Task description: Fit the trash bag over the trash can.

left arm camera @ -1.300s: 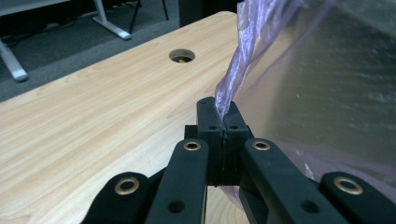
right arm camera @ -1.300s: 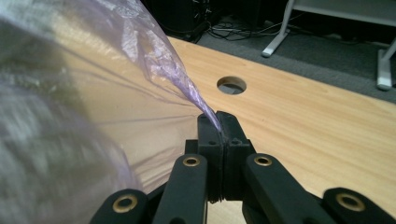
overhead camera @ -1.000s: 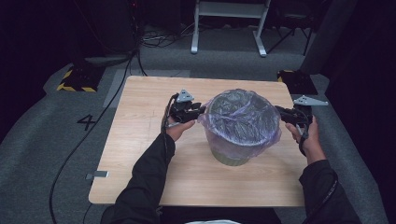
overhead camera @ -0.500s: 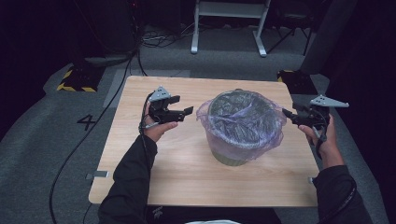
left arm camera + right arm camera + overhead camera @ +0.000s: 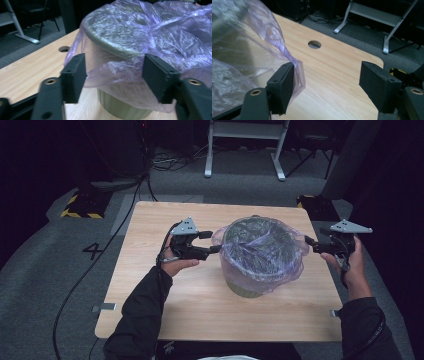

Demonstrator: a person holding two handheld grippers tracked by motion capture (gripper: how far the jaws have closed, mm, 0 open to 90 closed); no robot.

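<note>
A round olive bin (image 5: pixel 250 287) lined with a translucent purple bag (image 5: pixel 260 245) stands in the middle of the wooden table (image 5: pixel 200 310). My left gripper (image 5: pixel 215 241) is level at the bin's left side. Its jaws have just been closing, but they still stand apart in the left gripper view (image 5: pixel 115 75), with a loose fold of the bag (image 5: pixel 112 71) between them. My right gripper (image 5: pixel 308 243) hovers just off the bin's right side. Its jaws (image 5: pixel 327 80) have just been opening, and the bag's edge (image 5: pixel 295 63) drapes over one jaw without being pinched.
A round cable hole (image 5: pixel 314 44) is cut in the table near its far edge. A white metal frame (image 5: pixel 245 150) stands on the floor behind the table. A black-and-yellow block (image 5: pixel 82 205) lies at the far left. A dark box (image 5: pixel 315 205) sits by the far right corner.
Both grippers let go of the bag's rim and pulled outward and up. The left one has since come back toward the bin, with the bag's fold between its jaws.
</note>
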